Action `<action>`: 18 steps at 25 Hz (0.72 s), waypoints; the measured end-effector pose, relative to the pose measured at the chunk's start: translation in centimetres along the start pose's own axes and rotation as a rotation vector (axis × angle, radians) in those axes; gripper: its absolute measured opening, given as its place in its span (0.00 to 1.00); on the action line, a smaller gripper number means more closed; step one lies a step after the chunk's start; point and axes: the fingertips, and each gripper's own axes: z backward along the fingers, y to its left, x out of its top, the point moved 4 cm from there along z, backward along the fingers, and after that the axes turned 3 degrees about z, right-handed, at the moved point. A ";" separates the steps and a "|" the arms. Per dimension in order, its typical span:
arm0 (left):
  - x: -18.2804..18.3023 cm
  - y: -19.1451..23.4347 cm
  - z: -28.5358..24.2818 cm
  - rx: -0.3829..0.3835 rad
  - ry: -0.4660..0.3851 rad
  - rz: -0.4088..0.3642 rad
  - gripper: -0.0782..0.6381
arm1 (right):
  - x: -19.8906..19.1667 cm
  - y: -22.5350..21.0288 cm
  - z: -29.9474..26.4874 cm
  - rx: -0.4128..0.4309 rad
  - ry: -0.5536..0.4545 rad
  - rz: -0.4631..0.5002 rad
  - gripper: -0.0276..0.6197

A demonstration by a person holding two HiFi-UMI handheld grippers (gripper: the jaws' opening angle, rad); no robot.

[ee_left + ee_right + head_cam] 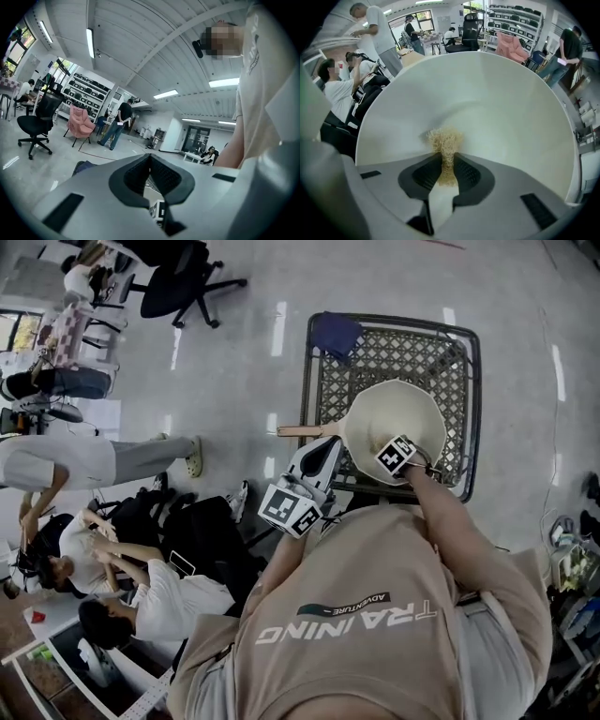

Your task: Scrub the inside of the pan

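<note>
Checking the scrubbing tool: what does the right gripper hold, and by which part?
The right gripper pinches a straw-coloured fibre scrubber by its near end; the tuft juts out onto the inside of the pan.

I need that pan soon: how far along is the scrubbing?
Done: the right gripper is clamped on a tan fibrous scrubber and inside the cream round pan. In hand: the scrubber's tuft lies against the pan's inner wall. Left: how much is unscrubbed cannot be told; the surface looks clean. The left gripper is shut, empty.
</note>
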 end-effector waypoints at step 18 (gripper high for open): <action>1.0 -0.3 -2.5 -0.067 0.045 -0.103 0.13 | -1.0 -7.1 6.3 -0.140 -0.157 -0.114 0.18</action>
